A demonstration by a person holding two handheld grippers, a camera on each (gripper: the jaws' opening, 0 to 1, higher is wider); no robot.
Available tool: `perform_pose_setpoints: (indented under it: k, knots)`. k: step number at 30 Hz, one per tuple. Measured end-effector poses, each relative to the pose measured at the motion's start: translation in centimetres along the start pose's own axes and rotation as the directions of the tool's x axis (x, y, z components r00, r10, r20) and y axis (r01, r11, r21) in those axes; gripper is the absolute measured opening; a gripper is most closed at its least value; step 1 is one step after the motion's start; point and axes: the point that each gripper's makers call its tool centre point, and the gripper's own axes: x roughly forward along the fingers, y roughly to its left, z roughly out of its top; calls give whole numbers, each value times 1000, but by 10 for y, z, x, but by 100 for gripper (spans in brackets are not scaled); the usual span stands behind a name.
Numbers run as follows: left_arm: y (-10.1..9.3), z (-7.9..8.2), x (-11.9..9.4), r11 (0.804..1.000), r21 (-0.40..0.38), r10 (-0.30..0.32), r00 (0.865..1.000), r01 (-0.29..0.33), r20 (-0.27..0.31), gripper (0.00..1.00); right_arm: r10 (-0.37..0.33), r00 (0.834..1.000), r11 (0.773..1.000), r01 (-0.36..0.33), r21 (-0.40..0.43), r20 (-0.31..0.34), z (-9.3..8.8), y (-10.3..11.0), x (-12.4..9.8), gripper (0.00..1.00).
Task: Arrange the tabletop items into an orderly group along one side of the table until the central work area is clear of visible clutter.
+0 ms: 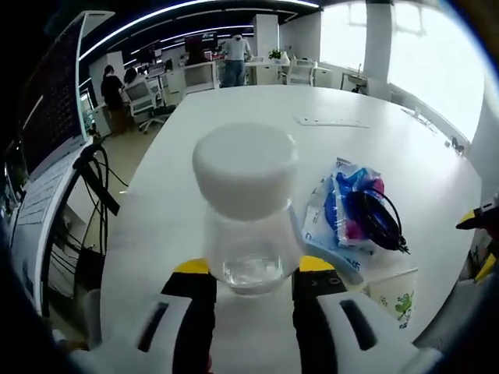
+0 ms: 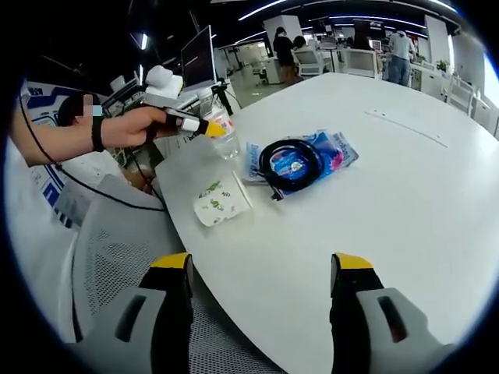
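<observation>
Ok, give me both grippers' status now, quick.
Left gripper: shut on the clear bottle with the white cap.
Right gripper: open, holding nothing, above the table edge.

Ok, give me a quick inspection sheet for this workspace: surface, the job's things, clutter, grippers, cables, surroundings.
Surface: white table, mostly bare.
Job's things: clear bottle with white cap, upright; blue packet; paper cup on its side near the table edge.
Clutter: thin flat strip at the far side.
Grippers: left gripper jaws closed on the bottle; right gripper open, holding nothing, hovering over the table edge.
Cables: black cable coiled on the packet.
Surroundings: open office, desks, monitor, people standing far off.
</observation>
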Motion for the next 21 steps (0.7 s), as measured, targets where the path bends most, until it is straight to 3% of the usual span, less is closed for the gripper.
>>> perform_pose_setpoints:
  k: [21]
  knots:
    - [3,43,41,1000,-4,16,999,-15,43,37,-7,1000,1000,7,18,-16,-7,-7,-3,71]
